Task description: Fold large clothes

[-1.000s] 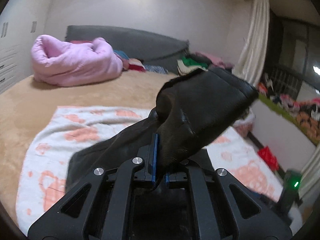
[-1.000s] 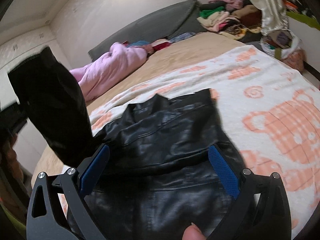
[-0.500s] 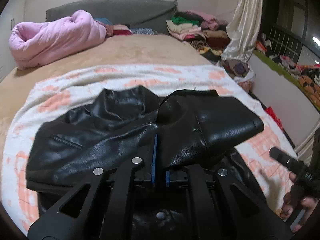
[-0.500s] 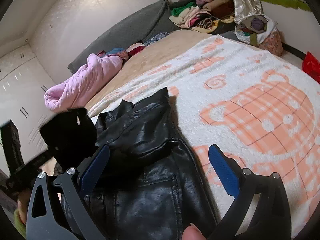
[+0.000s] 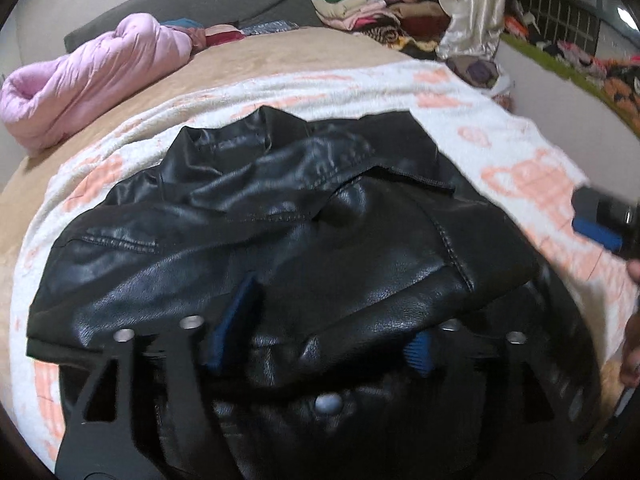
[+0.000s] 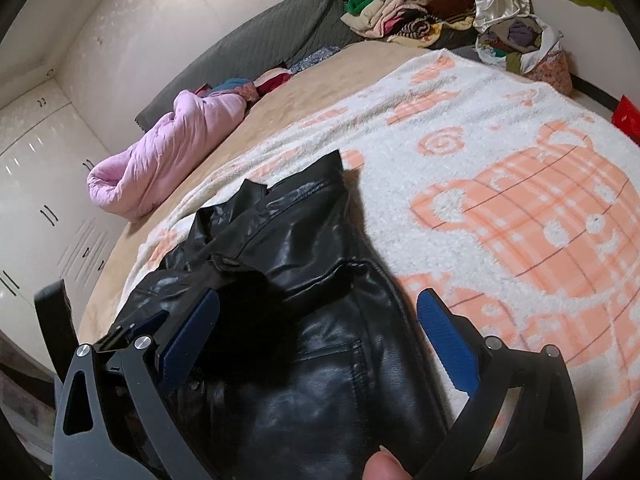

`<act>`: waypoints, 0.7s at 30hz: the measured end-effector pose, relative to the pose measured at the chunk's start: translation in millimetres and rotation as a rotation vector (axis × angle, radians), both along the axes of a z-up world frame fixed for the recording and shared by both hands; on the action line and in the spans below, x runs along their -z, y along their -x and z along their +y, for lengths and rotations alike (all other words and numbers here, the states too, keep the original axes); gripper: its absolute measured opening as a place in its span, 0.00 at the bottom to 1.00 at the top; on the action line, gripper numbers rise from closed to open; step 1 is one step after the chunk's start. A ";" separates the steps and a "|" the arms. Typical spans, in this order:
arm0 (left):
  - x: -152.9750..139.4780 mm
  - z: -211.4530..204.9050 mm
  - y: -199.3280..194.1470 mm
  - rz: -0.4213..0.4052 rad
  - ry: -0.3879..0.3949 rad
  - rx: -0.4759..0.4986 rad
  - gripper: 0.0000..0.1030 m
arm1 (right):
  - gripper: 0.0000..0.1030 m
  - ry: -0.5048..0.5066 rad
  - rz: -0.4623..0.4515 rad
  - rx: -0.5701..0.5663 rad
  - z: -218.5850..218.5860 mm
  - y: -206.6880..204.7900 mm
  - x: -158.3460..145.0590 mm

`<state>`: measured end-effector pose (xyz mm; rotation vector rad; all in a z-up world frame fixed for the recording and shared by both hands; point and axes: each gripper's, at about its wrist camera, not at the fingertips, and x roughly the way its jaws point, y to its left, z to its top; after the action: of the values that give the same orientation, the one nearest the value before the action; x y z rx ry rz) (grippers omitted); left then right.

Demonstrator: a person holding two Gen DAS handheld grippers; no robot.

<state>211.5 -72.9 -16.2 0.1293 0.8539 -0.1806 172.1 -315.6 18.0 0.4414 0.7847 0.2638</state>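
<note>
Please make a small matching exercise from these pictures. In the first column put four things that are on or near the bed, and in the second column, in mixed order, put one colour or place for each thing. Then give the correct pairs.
Things:
1. leather jacket
2. rolled quilt
3. towel blanket
4. pile of clothes

Descriptions:
A. pink, near the grey headboard
B. white with orange bear pattern
C. black and shiny, lying on the blanket
D. mixed colours, at the far corner beside the curtain

Pairs: 1-C, 2-A, 3-B, 4-D
</note>
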 end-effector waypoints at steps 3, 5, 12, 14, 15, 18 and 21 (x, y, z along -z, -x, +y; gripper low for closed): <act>9.6 -6.0 9.0 0.004 -0.067 0.021 0.69 | 0.96 -0.060 0.023 -0.041 6.7 -4.9 4.9; 15.0 -8.1 15.4 0.018 -0.089 0.033 0.76 | 0.96 -0.132 0.044 -0.085 13.4 -10.0 9.2; 2.9 15.1 42.3 0.039 -0.017 0.062 0.90 | 0.88 -0.303 0.139 -0.182 46.1 -37.3 20.4; -9.3 31.4 48.7 0.026 0.033 0.046 0.90 | 0.84 -0.331 0.178 -0.185 54.4 -48.3 25.6; -15.7 40.7 50.1 0.018 0.058 0.034 0.90 | 0.81 -0.319 0.200 -0.174 57.7 -52.2 28.3; -37.0 73.4 49.0 -0.028 0.097 -0.030 0.91 | 0.75 -0.258 0.251 -0.151 69.0 -61.8 35.9; -54.5 107.0 40.9 -0.071 0.116 -0.109 0.91 | 0.48 -0.257 0.258 -0.160 78.0 -63.4 40.7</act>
<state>170.6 34.1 38.3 -0.0194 0.7754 -0.1226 235.5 -237.6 -22.6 0.6648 1.0460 0.4663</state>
